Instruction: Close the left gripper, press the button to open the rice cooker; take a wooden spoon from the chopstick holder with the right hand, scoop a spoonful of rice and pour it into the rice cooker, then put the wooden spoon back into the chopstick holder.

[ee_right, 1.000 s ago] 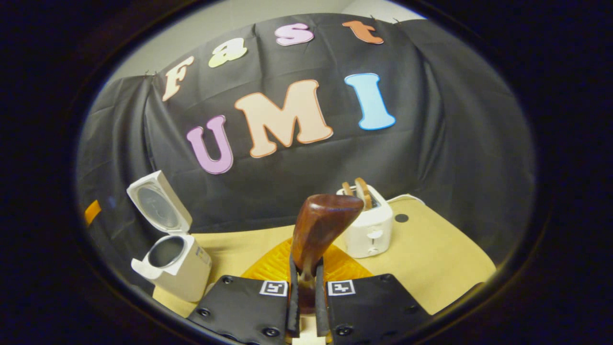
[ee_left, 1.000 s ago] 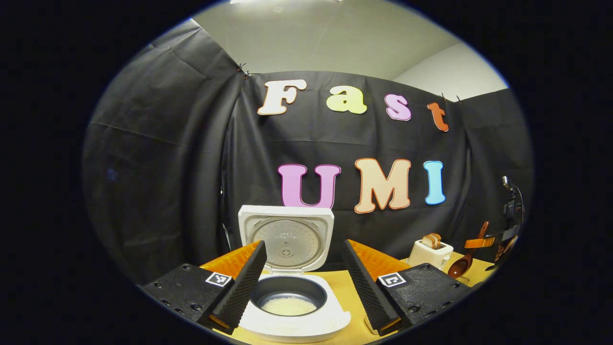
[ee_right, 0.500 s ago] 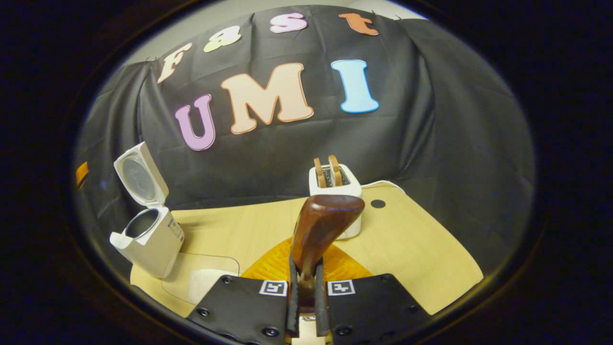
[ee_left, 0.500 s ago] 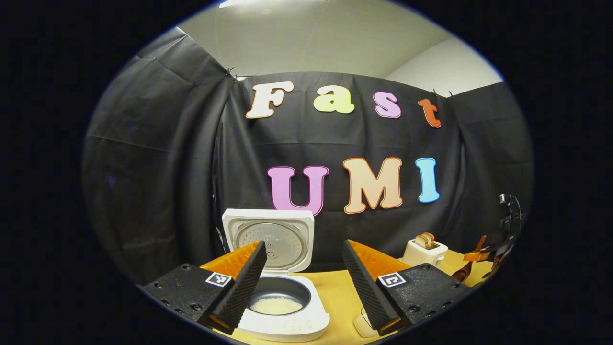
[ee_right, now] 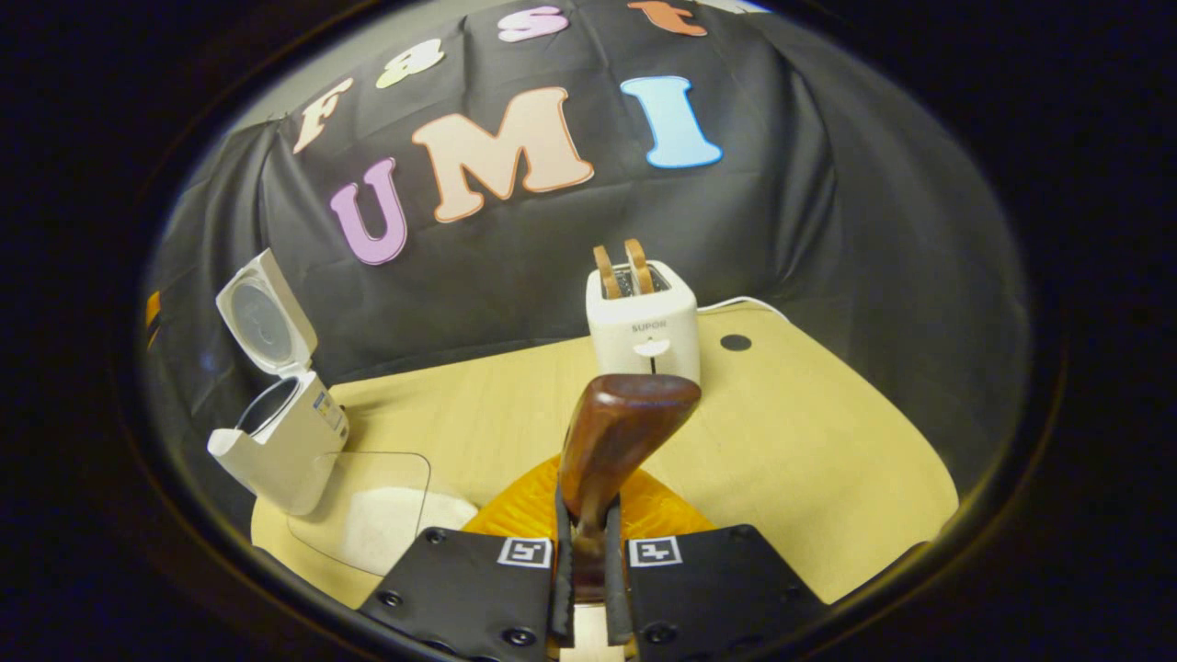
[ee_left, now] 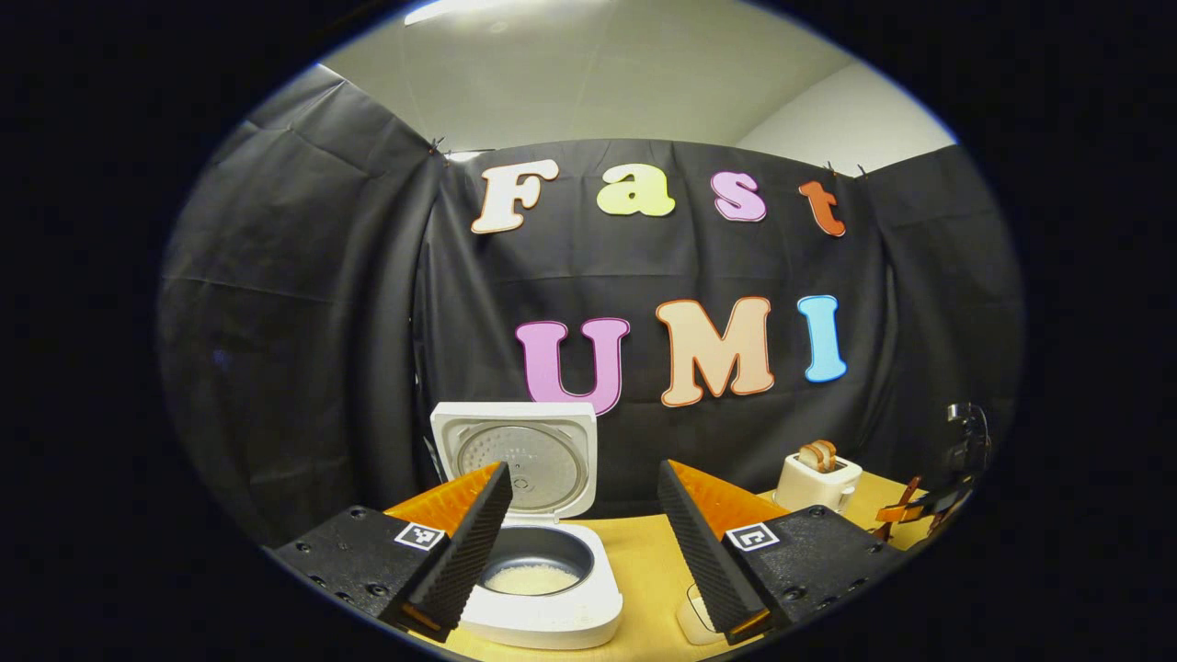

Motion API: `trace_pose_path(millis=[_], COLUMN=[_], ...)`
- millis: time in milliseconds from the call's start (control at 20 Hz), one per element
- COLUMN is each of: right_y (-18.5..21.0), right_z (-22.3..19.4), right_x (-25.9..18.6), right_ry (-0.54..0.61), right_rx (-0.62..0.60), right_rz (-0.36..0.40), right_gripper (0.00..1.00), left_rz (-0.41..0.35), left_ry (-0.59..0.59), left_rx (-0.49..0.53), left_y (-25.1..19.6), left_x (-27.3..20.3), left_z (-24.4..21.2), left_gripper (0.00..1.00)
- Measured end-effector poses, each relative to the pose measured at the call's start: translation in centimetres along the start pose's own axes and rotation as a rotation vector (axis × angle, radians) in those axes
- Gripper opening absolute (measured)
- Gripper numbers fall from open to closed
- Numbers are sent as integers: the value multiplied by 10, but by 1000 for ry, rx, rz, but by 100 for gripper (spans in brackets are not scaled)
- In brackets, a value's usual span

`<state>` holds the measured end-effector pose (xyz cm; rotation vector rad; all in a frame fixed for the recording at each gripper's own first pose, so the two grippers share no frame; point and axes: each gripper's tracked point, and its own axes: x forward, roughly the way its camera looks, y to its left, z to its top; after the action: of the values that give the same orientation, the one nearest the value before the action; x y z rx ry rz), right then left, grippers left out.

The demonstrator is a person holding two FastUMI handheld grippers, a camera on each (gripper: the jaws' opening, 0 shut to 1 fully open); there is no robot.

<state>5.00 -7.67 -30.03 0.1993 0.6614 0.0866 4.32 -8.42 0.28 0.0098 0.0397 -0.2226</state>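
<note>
Right gripper clamped on the spoon, now tipped lower toward the table beside the clear rice tub. Left gripper wide apart, drawn back from the open cooker, rice already inside; probably heading to return the spoon.

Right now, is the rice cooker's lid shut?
No, the left gripper view shows the lid standing upright behind the rice cooker, with rice visible in the open pot.

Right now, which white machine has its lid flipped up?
The rice cooker: its lid stands up and rice shows in the pot. The toaster has no lid, just bread poking out.
</note>
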Motion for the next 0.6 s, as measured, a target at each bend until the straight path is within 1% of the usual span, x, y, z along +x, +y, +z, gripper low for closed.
trace_pose_path(millis=[150,200,250,300,350,400,450,600], right_y=[-7,-7,-7,-5,-7,-11,-20,-32], right_z=[-9,-11,-12,-11,-7,1,6,16], right_x=[7,7,6,3,1,-3,-5,-19], right_ry=[18,25,26,22,4,-15,-30,-54], right_rx=[26,33,36,36,36,34,31,38], right_rz=[-4,0,6,18,16,-1,-27,-63], right_gripper=[15,15,17,20,18,34,45,78], left_rz=[5,4,1,-2,-5,-9,-13,-24], left_ry=[11,10,7,7,8,9,7,2], left_rx=[7,8,9,10,12,13,10,-3], left_y=[-4,-5,-7,-8,-10,-11,-13,-15], left_x=[-1,-1,0,2,3,5,6,11], left_z=[-3,-1,-1,-1,-1,-2,-1,1], left_gripper=[94,92,94,94,94,94,94,94])
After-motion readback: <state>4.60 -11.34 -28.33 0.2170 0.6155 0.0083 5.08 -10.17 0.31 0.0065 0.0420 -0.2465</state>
